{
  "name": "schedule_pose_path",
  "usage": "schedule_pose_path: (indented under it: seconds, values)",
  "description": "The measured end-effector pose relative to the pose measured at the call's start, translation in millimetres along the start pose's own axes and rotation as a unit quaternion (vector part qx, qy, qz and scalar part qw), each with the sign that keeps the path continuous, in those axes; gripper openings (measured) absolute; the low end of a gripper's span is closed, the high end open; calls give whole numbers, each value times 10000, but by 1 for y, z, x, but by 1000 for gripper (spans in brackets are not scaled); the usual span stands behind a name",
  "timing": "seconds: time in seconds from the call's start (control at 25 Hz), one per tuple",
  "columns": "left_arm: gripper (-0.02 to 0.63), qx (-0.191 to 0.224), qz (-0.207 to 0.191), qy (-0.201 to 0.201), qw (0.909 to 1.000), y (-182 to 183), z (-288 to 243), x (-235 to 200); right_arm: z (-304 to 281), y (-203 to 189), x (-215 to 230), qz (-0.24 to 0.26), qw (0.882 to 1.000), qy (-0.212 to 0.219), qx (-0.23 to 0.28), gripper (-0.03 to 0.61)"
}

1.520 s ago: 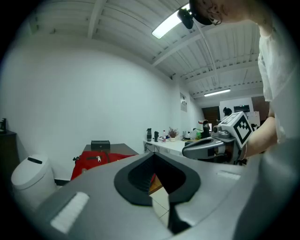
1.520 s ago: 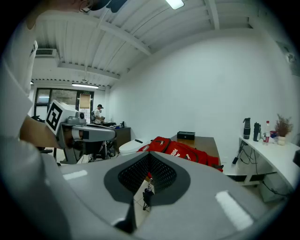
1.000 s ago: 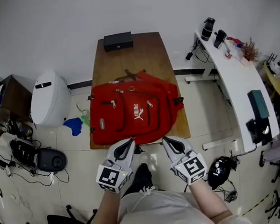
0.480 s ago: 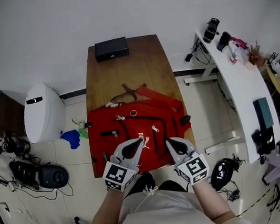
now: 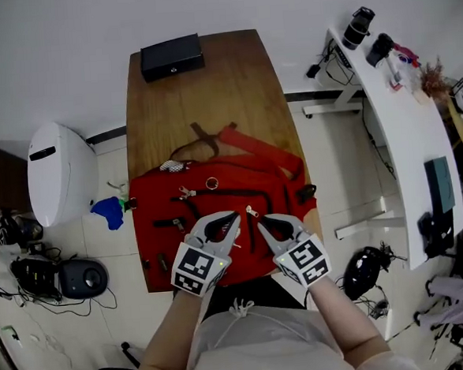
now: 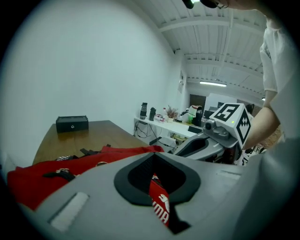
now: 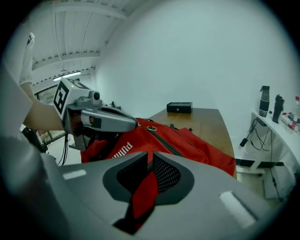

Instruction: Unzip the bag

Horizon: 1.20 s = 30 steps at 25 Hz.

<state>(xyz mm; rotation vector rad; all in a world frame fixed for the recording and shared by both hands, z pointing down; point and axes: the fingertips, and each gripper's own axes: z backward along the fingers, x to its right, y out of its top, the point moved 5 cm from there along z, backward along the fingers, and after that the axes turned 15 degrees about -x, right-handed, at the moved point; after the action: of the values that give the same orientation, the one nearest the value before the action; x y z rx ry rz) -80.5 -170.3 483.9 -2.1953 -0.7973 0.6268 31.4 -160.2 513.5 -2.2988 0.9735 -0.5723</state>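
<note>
A red backpack (image 5: 217, 201) lies flat on the wooden table (image 5: 209, 95), its black zipper lines and several metal pulls facing up. Both grippers hover over its near half, tips close together. The left gripper (image 5: 235, 217) is shut with nothing in it; the red fabric (image 6: 93, 157) shows beyond its jaws. My right gripper (image 5: 260, 222) has its jaws opening a narrow crack, and nothing is pinched between them. A small silver zipper pull (image 5: 252, 213) lies just ahead of the two tips. In the right gripper view the bag (image 7: 187, 140) spreads ahead, with the left gripper (image 7: 133, 124) to the left.
A black box (image 5: 172, 56) sits at the table's far end. On the floor to the left stand a white appliance (image 5: 55, 173) and a blue cloth (image 5: 107, 211). A white desk (image 5: 400, 113) with bottles runs along the right. A black helmet (image 5: 364, 270) lies near it.
Both grippers have moved forward from the table's near edge to above the backpack's front, and their tips have drawn closer together. The backpack has not moved on the table.
</note>
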Motion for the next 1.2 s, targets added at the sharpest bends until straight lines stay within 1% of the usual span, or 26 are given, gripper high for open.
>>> schedule_pose_path:
  seconds: [0.12, 0.2, 0.32, 0.4, 0.44, 0.52, 0.64, 0.68, 0.72, 0.76, 0.84, 0.96, 1.08, 1.2]
  values:
    - [8, -296, 36, -302, 9991, -1, -21, -3, -22, -2, 8, 143, 9994, 113, -284, 45]
    - [7, -533, 70, -384, 9978, -1, -30, -5, -35, -5, 12, 196, 9987, 185, -428, 65]
    - [7, -819, 240, -303, 9959, -1, -35, -6, -50, -12, 18, 169, 9973, 336, -635, 94]
    - [7, -969, 329, -111, 9947, 0, -34, -7, -57, -15, 21, 130, 9961, 451, -744, 112]
    - [8, -1039, 308, 27, 9941, 2, -32, -8, -59, -16, 22, 120, 9956, 509, -773, 120]
    - [8, -1162, 163, 270, 9927, 4, -31, -11, -63, -16, 23, 121, 9947, 623, -808, 118]
    - [8, -1289, 109, 369, 9909, 2, -36, -16, -68, -16, 24, 93, 9929, 798, -879, 112]
    - [8, -1287, 127, 377, 9909, 2, -36, -17, -69, -16, 24, 93, 9921, 849, -913, 102]
    - [8, -1282, 131, 380, 9909, 2, -36, -18, -69, -17, 23, 115, 9915, 881, -948, 70]
    - [6, -1290, 127, 368, 9909, 2, -35, -17, -69, -17, 23, 147, 9910, 898, -980, 57]
    - [6, -1368, 147, 280, 9901, -2, -36, -16, -67, -17, 23, 168, 9901, 943, -1021, 57]
    - [7, -1465, 245, 160, 9888, -6, -37, -16, -61, -16, 21, 56, 9885, 1084, -1050, 55]
    - [8, -1538, 260, 187, 9876, -7, -38, -15, -54, -16, 19, -99, 9863, 1222, -1101, 52]
    - [8, -1621, 214, 197, 9863, -9, -40, -14, -47, -18, 17, -100, 9850, 1249, -1188, 49]
